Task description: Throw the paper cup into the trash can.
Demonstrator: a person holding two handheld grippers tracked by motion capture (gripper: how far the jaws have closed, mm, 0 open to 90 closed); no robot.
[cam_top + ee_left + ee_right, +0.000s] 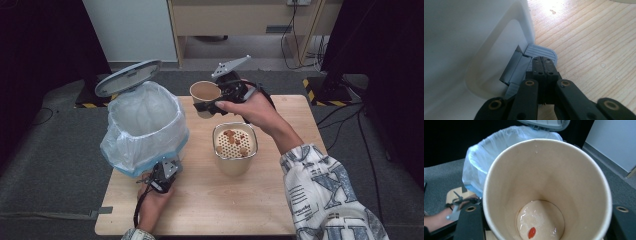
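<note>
A white pedal bin (145, 125) with a clear plastic liner stands at the table's left, its grey lid (127, 77) raised. My left gripper (166, 171) is at the bin's base. In the left gripper view it (545, 61) is shut, its tips resting on the grey pedal (544, 50). My right gripper (209, 106) holds a paper cup (205, 92) in the air at the far middle, tilted toward the bin. In the right gripper view the jaws (546, 220) grip the cup (544, 177), whose wet bottom holds one red berry (532, 232).
A beige container (235, 162) with a perforated strainer insert (235, 142) holding brown bits stands mid-table, just below my right hand. The wooden table (210, 205) ends close behind the cup. Dark cabinets and cables lie on the floor beyond.
</note>
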